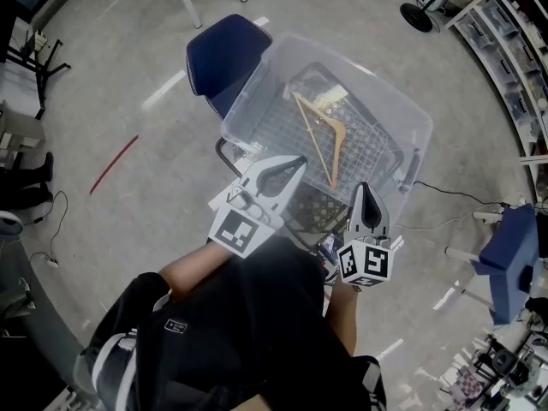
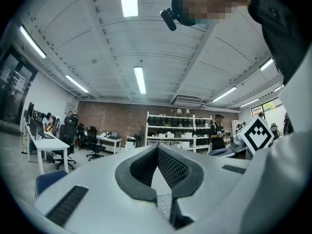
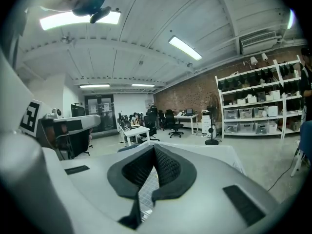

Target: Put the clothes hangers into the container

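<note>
A wooden clothes hanger [image 1: 321,139] lies inside the clear plastic container [image 1: 257,92], on a wire grid at its bottom. The container rests on a dark blue chair [image 1: 214,58]. My left gripper [image 1: 298,160] is held close to my body at the container's near edge, its jaws shut with nothing between them. My right gripper [image 1: 364,187] is beside it on the right, also shut and empty. The left gripper view shows the left gripper [image 2: 157,147] tilted up towards the ceiling and the room. The right gripper [image 3: 154,147] in its own view points over the container's rim.
A red strip [image 1: 114,163] marks the concrete floor at left. A second blue chair [image 1: 514,247] stands at right, with cables running towards it. Storage shelves [image 1: 505,50] and a floor fan [image 1: 417,15] stand at the upper right. Desks and people are far off.
</note>
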